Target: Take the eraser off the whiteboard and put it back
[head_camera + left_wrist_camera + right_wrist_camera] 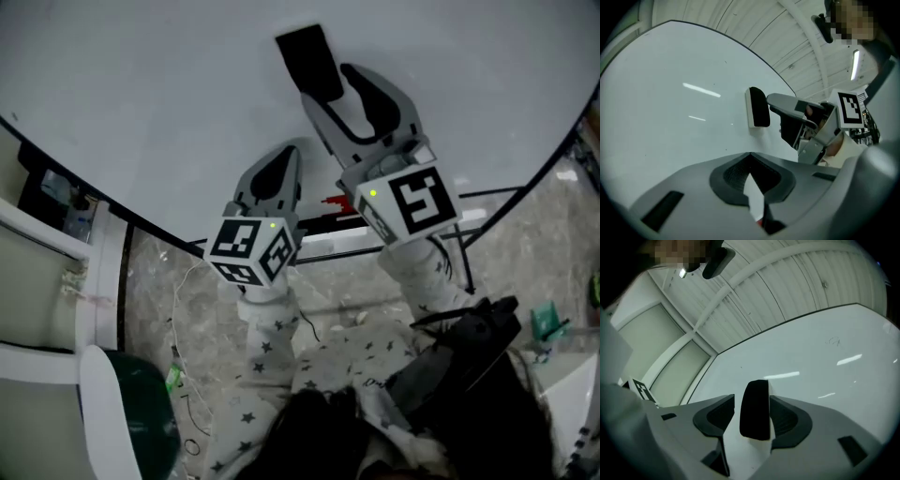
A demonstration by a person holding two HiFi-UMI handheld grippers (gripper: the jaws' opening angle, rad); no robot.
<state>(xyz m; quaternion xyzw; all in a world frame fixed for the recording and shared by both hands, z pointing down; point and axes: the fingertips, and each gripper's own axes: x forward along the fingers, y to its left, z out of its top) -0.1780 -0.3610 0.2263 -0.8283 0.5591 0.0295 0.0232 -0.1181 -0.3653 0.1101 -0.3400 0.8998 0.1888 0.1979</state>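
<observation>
**Eraser on the whiteboard, between the right jaws**

The eraser (309, 58) is set on the whiteboard (169, 103), well in from its lower edge. It is flanked by the jaws of the right gripper (330, 84), one on each side, with its far end reaching past their tips. The left gripper (279, 157) is placed left of the right one and nearer the lower edge, well apart from the eraser. A ledge (319, 227) is run along just below that edge. On the floor (159, 291) beneath, a chair (112, 412) is found at the left and a bag (469, 356) at the right.
</observation>
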